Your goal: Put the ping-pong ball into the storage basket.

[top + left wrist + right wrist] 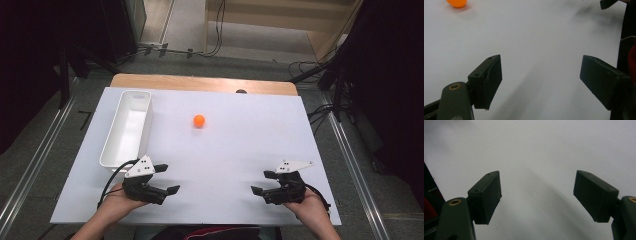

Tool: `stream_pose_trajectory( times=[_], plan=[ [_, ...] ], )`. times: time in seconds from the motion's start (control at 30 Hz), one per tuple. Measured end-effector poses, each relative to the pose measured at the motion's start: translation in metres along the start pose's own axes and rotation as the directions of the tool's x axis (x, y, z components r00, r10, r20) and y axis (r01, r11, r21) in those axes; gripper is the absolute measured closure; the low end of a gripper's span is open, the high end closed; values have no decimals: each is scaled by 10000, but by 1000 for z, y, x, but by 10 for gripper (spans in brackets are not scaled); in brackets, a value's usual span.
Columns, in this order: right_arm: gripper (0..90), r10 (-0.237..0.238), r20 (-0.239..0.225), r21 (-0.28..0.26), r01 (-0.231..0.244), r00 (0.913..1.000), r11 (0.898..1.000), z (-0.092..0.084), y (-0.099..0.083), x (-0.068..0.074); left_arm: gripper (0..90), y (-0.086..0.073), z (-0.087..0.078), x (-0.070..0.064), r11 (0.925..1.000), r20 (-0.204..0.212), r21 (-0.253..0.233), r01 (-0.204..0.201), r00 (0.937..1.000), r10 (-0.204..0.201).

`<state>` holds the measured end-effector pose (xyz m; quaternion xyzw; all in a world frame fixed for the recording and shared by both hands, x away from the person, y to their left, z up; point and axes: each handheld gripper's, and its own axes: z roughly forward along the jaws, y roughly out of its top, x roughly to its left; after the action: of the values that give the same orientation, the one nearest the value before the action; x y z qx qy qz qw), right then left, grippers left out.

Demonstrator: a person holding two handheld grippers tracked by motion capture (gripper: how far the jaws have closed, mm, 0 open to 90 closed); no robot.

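White table (225, 150) — both grippers idle, jaws spread, nothing between them.
We hold the left gripper (167, 178) just beside the near end of the white tray (127, 125) and the right gripper (263, 181) well apart from it — the orange ball (199, 120) lies near the tray's far half.

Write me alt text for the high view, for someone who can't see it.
Two hand-held tools, the left tool and the right tool, rest open and empty at the near edge of a white table. An orange ball lies alone mid-table, and a long white tray sits along the left side.
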<state>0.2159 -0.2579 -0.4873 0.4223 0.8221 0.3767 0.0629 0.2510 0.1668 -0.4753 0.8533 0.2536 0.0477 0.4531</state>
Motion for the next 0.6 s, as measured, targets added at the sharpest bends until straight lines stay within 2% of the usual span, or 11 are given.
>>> stream_pose_trajectory(
  times=[0.3,0.6],
  plan=[
    [207,22,54,3,-22,10000,10000,-1,-1,0,174,6,9,-3,9997,-54,37,-239,9997,240],
    [207,32,74,10,-32,10000,10000,-1,-2,0,175,14,17,-4,9997,-208,-172,-193,9996,189]
  ],
)
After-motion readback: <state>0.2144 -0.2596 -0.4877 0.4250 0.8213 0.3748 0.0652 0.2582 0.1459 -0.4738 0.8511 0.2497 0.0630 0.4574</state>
